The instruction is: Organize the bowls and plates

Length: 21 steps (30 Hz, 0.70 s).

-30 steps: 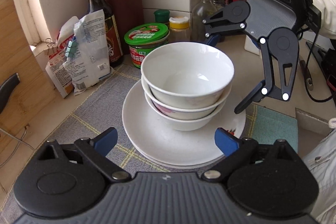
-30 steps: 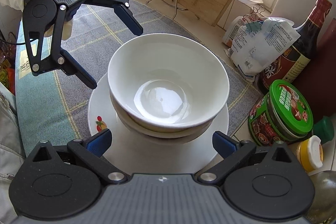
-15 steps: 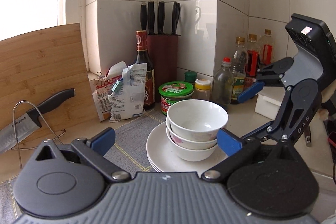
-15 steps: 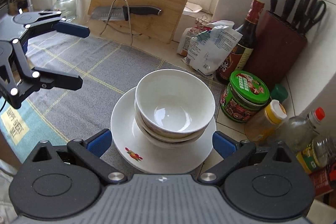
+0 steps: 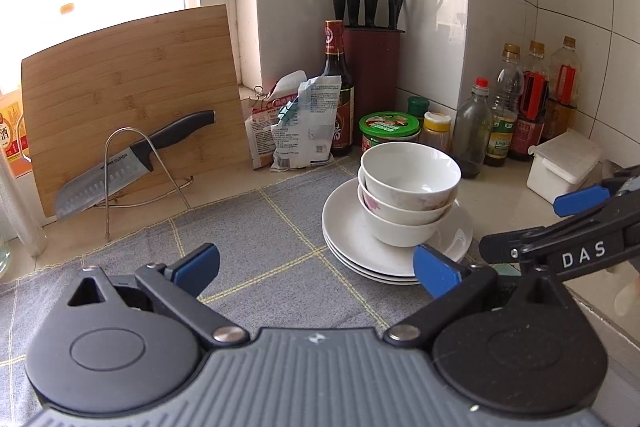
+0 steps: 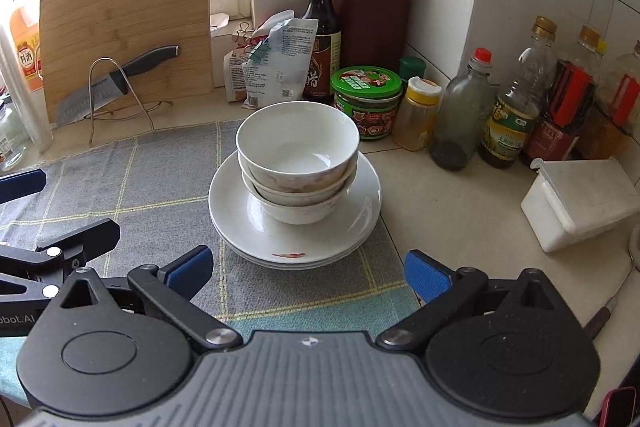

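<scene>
Three bowls (image 6: 297, 155) nested on the stacked plates (image 6: 362, 211), on the cloth (image 6: 160, 187) near the surface corner: compact, stable. Left hand-held gripper (image 5: 316, 265) and right hand-held gripper (image 6: 308, 269) both wide, empty, clear of the stack. Looks done.

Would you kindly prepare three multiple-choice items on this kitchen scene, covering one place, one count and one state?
1. The stacked bowls sit on: A) cutting board B) stacked plates C) bare counter.
2. Number of bowls: A) one B) five C) three.
3. The right claw is: A) open, empty B) shut on a bowl C) shut on a knife.

Answers: 1 B, the bowls rest in the middle of the plates. 2 C, three nested rims show. 3 A, its blue pads stand wide apart with nothing between; the left claw is likewise open.
</scene>
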### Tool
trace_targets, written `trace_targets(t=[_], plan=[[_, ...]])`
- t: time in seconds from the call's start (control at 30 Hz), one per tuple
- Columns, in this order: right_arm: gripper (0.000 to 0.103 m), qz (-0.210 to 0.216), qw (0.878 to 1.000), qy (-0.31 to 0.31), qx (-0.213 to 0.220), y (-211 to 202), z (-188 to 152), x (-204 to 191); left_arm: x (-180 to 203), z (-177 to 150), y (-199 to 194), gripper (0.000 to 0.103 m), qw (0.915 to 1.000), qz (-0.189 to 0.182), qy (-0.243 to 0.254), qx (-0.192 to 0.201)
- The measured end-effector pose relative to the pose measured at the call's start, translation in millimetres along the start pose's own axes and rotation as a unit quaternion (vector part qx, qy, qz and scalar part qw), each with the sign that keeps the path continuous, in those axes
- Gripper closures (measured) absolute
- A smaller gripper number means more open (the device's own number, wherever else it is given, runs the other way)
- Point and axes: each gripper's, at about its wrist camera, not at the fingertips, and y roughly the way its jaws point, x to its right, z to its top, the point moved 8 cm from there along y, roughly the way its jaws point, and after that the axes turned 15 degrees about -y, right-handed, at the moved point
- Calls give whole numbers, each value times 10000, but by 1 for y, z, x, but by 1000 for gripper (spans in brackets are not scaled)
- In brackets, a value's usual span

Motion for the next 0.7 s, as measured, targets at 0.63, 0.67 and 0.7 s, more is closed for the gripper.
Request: trace_targets(t=[0.63,0.67,0.7], plan=[[0,-270,9996,-18,67,-18,1,-6,-8,3,-10,1,9985,443,-275,-186],[0,-265,9996,-10,73,-19,1,-6,-9,4,-11,1,9984,455,-287,-183],[0,-258,9996,-2,69,-19,1,-6,-9,4,-11,1,9984,456,-287,-180]])
